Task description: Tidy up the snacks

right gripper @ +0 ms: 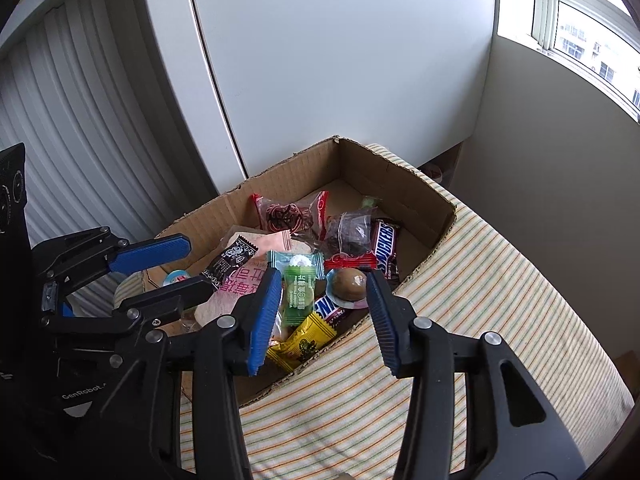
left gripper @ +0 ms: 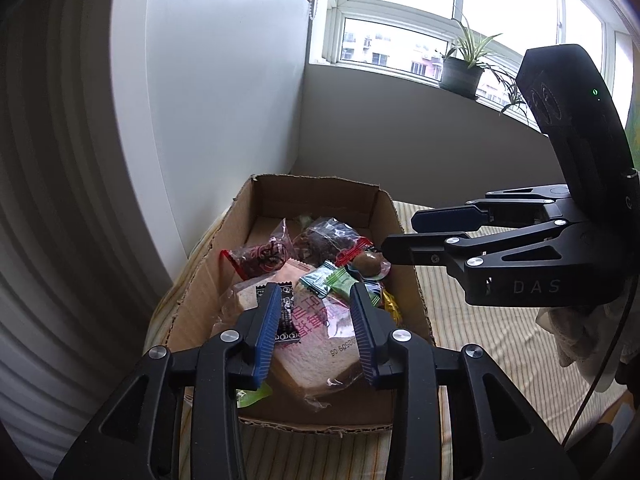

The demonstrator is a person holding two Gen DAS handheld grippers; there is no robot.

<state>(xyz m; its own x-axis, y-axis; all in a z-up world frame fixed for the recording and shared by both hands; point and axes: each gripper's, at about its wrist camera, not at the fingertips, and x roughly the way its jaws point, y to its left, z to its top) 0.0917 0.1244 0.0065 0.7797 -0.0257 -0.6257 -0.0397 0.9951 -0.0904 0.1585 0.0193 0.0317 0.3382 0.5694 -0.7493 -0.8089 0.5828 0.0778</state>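
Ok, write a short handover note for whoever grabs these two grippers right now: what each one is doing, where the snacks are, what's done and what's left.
Left gripper: open, holding nothing, poised over the pink bread pack in the cardboard box.
Right gripper: open, holding nothing, over the box's near corner, above the green candy pack and the brown jelly cup.
Snacks: every one in view, including the Snickers bar, lies mixed in the box on the striped cloth.
Done: snacks gathered in the box.
Left: no loose snacks in view; check outside the frames, then sort if needed.
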